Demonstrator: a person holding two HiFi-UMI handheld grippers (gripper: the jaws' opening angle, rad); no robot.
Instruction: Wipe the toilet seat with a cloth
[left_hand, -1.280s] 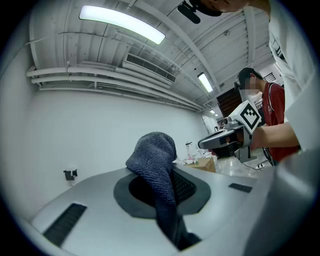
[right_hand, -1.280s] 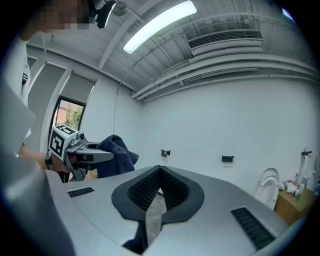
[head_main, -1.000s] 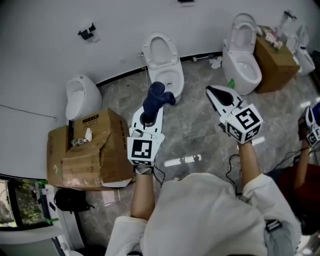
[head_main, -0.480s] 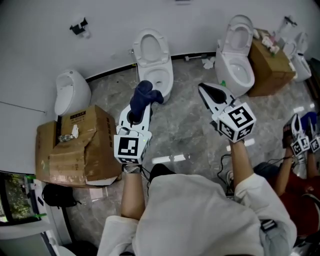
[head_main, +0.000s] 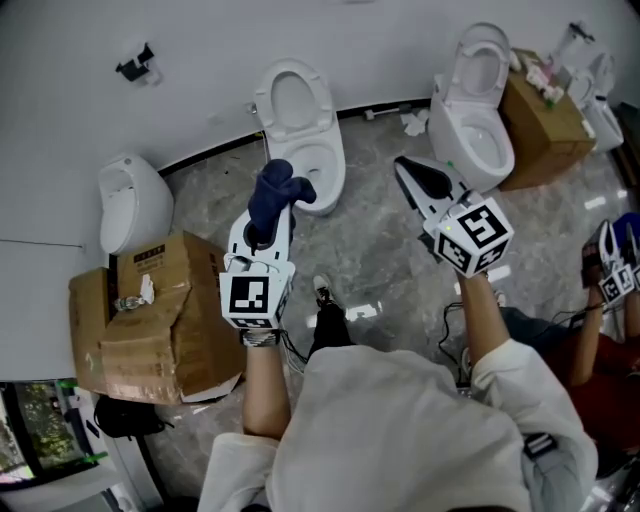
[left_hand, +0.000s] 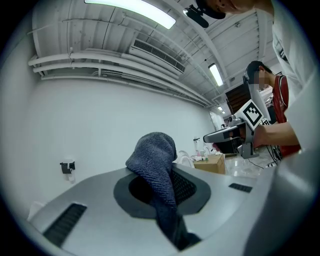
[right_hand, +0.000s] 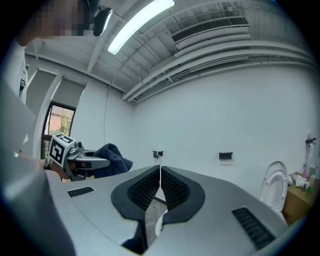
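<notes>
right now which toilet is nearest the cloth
The left-hand toilet, directly beyond the blue cloth in the left tool; the right-hand toilet beside the box stands farther off.

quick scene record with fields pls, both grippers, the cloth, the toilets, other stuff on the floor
left gripper: shut on cloth
cloth: dark blue, bunched, sticking out past the jaws
right gripper: shut, empty
nearest toilet: white, lid up, against the wall; cloth not on it
second toilet: white, lid up, beside brown box
floor: grey marble; urinal and open cardboard box at left
</notes>
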